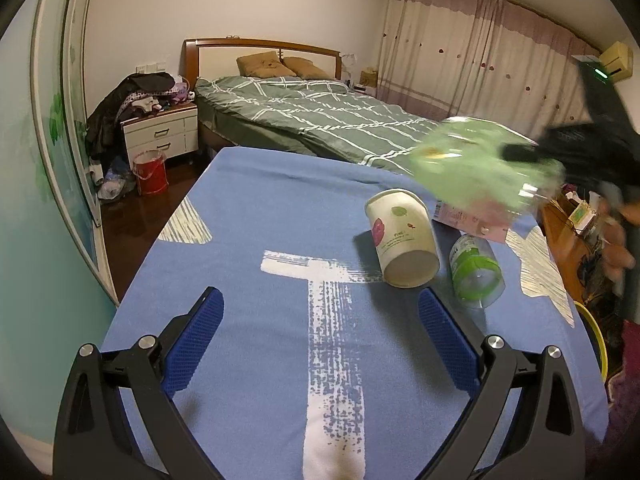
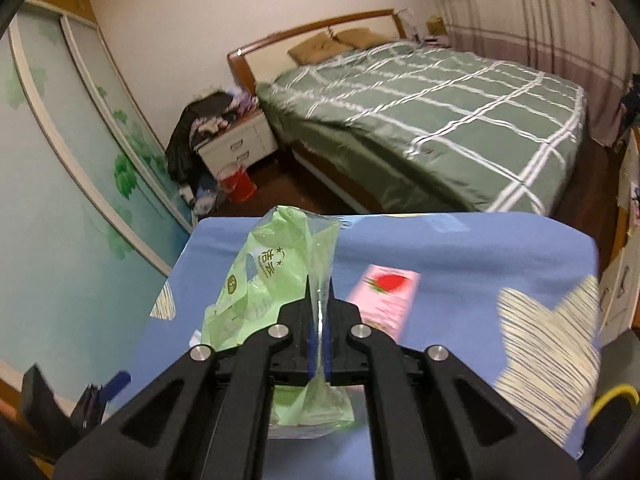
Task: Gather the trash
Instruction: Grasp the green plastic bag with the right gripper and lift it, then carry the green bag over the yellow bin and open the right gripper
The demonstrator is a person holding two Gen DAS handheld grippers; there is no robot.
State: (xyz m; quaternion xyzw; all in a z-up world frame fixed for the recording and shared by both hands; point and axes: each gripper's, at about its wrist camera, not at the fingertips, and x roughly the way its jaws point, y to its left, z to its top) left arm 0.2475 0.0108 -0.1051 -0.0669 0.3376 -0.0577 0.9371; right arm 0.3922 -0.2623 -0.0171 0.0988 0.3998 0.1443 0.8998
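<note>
My right gripper (image 2: 319,300) is shut on a crumpled green plastic wrapper (image 2: 272,276) and holds it above the blue cloth table (image 2: 460,264). The wrapper shows blurred in the left wrist view (image 1: 480,160), with the right gripper (image 1: 520,152) behind it. My left gripper (image 1: 320,312) is open and empty, low over the table. A white paper cup (image 1: 402,236) lies on its side ahead of its right finger. A clear plastic bottle with a green label (image 1: 476,270) lies beside the cup. A pink carton (image 2: 384,300) lies flat on the table.
A bed with a green checked cover (image 1: 320,120) stands beyond the table. A white nightstand (image 1: 160,132) piled with clothes and a red bin (image 1: 150,172) are at the far left. A yellow-rimmed container (image 2: 616,400) sits by the table's right edge.
</note>
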